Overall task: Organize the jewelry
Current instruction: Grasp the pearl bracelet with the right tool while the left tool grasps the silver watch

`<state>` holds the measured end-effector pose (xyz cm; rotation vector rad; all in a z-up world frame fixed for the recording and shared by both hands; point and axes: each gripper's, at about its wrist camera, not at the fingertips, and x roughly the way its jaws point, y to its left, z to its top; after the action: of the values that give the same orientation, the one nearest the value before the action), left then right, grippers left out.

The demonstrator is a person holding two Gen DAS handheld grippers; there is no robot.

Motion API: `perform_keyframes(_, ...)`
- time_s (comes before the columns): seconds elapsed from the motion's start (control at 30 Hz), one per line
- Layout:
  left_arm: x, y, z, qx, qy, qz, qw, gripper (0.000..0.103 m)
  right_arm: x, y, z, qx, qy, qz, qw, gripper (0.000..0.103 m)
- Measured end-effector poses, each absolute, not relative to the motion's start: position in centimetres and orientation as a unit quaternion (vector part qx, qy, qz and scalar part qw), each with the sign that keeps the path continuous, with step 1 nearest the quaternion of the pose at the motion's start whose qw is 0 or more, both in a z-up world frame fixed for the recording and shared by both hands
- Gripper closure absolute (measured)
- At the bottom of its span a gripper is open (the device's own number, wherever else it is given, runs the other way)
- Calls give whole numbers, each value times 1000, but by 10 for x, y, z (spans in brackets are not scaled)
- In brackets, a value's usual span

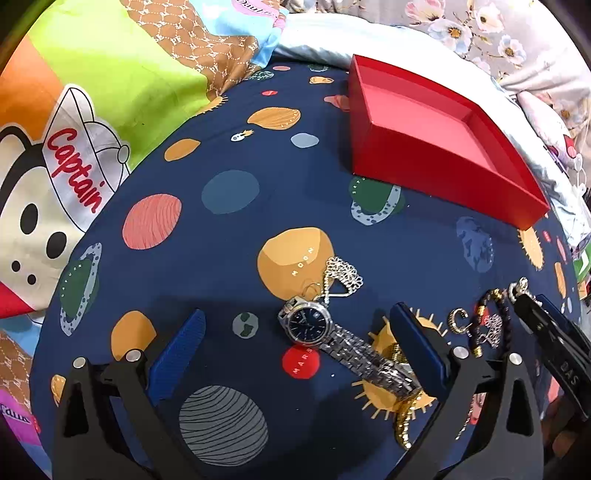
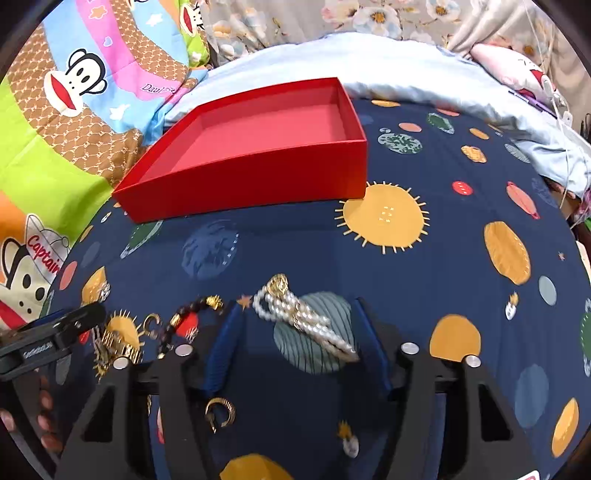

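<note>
An empty red box (image 1: 436, 147) (image 2: 258, 147) sits on the dark blue planet-print sheet. My left gripper (image 1: 295, 325) is open, its blue fingers either side of a silver watch with a blue dial (image 1: 306, 323). A silver chain (image 1: 341, 275) lies just beyond the watch, a gold chain (image 1: 402, 417) under its strap. My right gripper (image 2: 299, 314) is open around a pearl piece with a gold clasp (image 2: 306, 317); whether it touches the sheet I cannot tell. A black beaded bracelet (image 2: 184, 314) (image 1: 491, 314) and gold earrings (image 2: 221, 413) lie nearby.
Colourful cartoon-monkey bedding (image 1: 74, 147) (image 2: 74, 92) lies to the left. A pale blue quilt (image 2: 369, 59) and floral fabric (image 1: 480, 29) lie behind the box. Each gripper shows in the other's view: the right one (image 1: 554, 332), the left one (image 2: 48, 336).
</note>
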<state>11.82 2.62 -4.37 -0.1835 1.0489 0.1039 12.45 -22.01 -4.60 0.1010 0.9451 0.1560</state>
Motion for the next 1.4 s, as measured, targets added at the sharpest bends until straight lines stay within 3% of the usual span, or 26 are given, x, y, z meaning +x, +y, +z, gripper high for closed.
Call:
perform_keyframes(0.1, 113, 24, -44, -63, 494, 56, 865, 16, 112, -217, -46, 43, 457, 68, 886, 62)
perform_keyframes(0.23, 106, 26, -43, -53, 485, 66, 870, 27, 101, -216, -47, 52, 455, 64, 887, 66)
perform_keyframes(0.33, 104, 30, -42, -51, 477, 73, 874, 41, 95, -216, -47, 62, 454, 62, 887, 66)
perform_keyframes(0.5, 101, 35, -38, -53, 475, 59, 877, 73, 89, -216, -46, 78, 456, 65, 884, 66)
perform_keyframes(0.63, 102, 37, -37, -57, 481, 43, 874, 71, 89, -213, -45, 67, 455, 61, 886, 65)
perform_keyframes(0.67, 101, 37, -37, -61, 484, 40, 872, 67, 90, -213, -45, 67, 455, 59, 886, 63)
perform_keyframes(0.73, 98, 38, -36, -67, 488, 40, 870, 45, 93, -216, -43, 68, 451, 52, 889, 48)
perform_keyframes(0.77, 96, 38, -36, -69, 487, 43, 869, 33, 95, -218, -42, 68, 447, 48, 891, 46)
perform_keyframes(0.8, 93, 38, -36, -70, 485, 46, 870, 30, 96, -219, -40, 68, 443, 46, 893, 43)
perform_keyframes(0.9, 91, 36, -39, -73, 488, 41, 869, 31, 105, -220, -39, 68, 441, 48, 894, 43)
perform_keyframes(0.97, 91, 34, -39, -76, 486, 40, 870, 40, 111, -219, -41, 69, 443, 54, 892, 44)
perform_keyframes(1.0, 91, 33, -39, -77, 486, 39, 870, 44, 113, -217, -43, 66, 447, 56, 890, 52)
perform_keyframes(1.03, 91, 32, -39, -79, 486, 37, 870, 45, 114, -216, -44, 65, 450, 58, 889, 71)
perform_keyframes(1.1, 92, 31, -38, -81, 486, 31, 870, 48, 114, -214, -47, 65, 455, 59, 886, 88)
perform_keyframes(1.4, 108, 22, -41, -58, 469, 7, 882, 50, 93, -218, -48, 91, 459, 59, 882, 90)
